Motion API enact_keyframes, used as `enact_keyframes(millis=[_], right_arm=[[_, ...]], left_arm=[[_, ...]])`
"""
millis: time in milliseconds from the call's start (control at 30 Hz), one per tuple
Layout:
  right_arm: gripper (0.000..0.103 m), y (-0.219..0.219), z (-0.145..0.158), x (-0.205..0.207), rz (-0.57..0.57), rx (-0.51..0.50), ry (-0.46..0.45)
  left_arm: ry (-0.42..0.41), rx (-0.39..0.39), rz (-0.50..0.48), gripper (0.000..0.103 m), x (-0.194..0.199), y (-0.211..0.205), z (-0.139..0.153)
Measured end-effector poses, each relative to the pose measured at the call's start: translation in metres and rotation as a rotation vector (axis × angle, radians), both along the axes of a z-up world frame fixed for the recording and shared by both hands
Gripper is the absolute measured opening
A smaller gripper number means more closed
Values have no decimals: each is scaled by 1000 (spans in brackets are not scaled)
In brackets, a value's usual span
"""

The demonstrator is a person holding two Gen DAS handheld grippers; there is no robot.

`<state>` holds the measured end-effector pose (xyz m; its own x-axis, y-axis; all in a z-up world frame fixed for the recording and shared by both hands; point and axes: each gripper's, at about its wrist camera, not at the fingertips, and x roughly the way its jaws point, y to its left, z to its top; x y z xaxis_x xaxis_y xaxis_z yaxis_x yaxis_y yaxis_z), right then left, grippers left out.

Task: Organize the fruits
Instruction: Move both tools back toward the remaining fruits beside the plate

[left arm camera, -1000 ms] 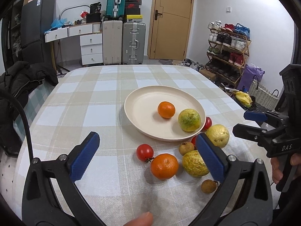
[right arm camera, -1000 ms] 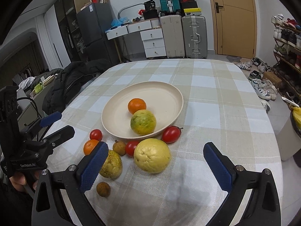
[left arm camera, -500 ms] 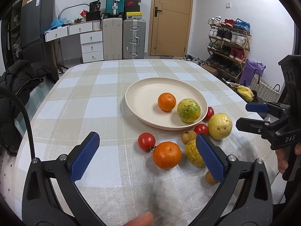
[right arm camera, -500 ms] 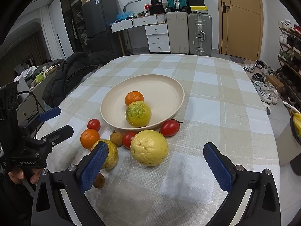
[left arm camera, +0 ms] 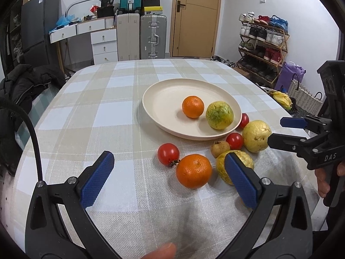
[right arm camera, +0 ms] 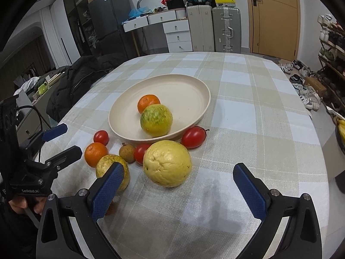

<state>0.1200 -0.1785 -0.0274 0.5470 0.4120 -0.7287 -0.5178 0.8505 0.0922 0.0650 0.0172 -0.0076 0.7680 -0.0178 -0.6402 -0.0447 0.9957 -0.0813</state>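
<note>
A cream plate (left arm camera: 163,99) (right arm camera: 194,90) holds a small orange (left arm camera: 193,106) and a green-yellow citrus (left arm camera: 219,115). In front of it on the checked cloth lie an orange (left arm camera: 193,171), a red tomato (left arm camera: 168,153), a yellow speckled fruit (left arm camera: 236,161), a small brown fruit (left arm camera: 220,148), more tomatoes and a big yellow guava (right arm camera: 167,163) (left arm camera: 256,136). My left gripper (left arm camera: 169,176) is open, the orange just ahead between its fingers. My right gripper (right arm camera: 177,185) is open, just short of the guava.
The round table's far half carries nothing but the cloth. A black coat (left arm camera: 23,82) hangs at the left edge. Suitcases (left arm camera: 153,36), drawers and a shoe rack (left arm camera: 263,43) stand behind the table. A small brown fruit (right arm camera: 111,209) lies half hidden behind the right gripper's left finger.
Both grippers have moved forward and lower toward the loose fruit: the orange now sits closer to the left gripper, the guava closer to the right. Both stay open. No fruit moved.
</note>
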Motion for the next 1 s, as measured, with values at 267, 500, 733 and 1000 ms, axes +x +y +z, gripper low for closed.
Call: enact_keyframes(millis=[267, 500, 733, 1000], right_arm=[[103, 1, -15, 12, -39, 1, 50], [103, 2, -21, 16, -50, -7, 63], [103, 0, -26, 19, -74, -8, 79], [103, -1, -28, 21, -80, 1, 93]], left_arm=[[32, 0, -13, 102, 7, -3, -9], [65, -10, -31, 102, 10, -6, -17], [90, -3, -24, 102, 16, -5, -23], [113, 20, -36, 101, 18, -10, -27]])
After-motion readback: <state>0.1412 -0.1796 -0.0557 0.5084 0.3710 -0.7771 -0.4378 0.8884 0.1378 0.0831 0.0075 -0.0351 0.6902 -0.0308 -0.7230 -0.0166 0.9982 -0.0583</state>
